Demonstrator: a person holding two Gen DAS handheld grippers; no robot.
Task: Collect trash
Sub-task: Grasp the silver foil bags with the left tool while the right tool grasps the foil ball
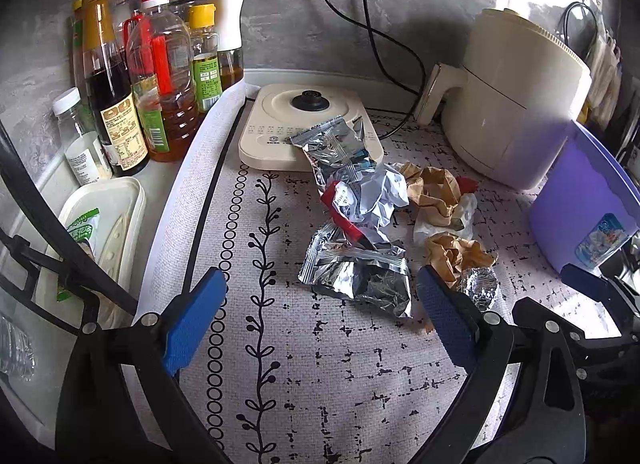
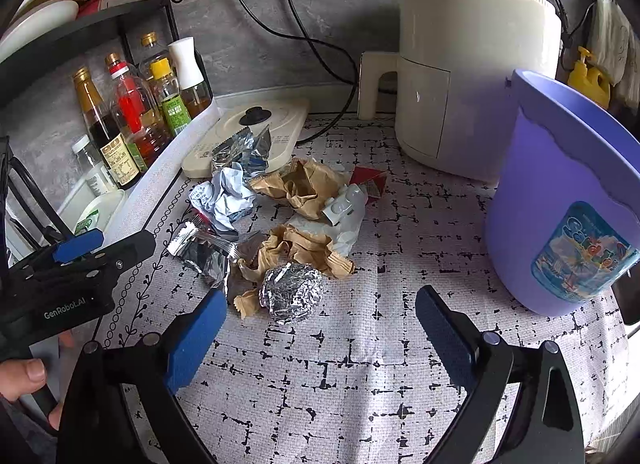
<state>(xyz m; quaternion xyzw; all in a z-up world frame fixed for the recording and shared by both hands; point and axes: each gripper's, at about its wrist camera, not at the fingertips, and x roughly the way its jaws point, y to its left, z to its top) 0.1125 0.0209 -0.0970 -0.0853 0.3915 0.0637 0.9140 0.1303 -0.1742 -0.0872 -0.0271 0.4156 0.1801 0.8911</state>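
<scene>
A heap of trash lies on the patterned mat (image 1: 340, 364): a silver wrapper (image 1: 358, 274), crumpled white paper (image 1: 374, 200), brown paper (image 1: 434, 188) and a foil ball (image 1: 480, 286). My left gripper (image 1: 320, 276) is open just short of the silver wrapper, nothing between its blue pads. My right gripper (image 2: 320, 296) is open too, with the foil ball (image 2: 291, 291) lying just ahead of its left finger (image 2: 196, 338). Brown paper (image 2: 304, 242) sits behind the ball. A purple bin (image 2: 560, 200) stands at the right.
A cream air fryer (image 2: 472, 76) stands at the back, a flat kettle base (image 1: 276, 132) under another wrapper. Oil and sauce bottles (image 1: 160, 80) crowd the left shelf. Power cords (image 2: 312, 44) run along the wall. A hand (image 2: 28, 380) holds the left tool.
</scene>
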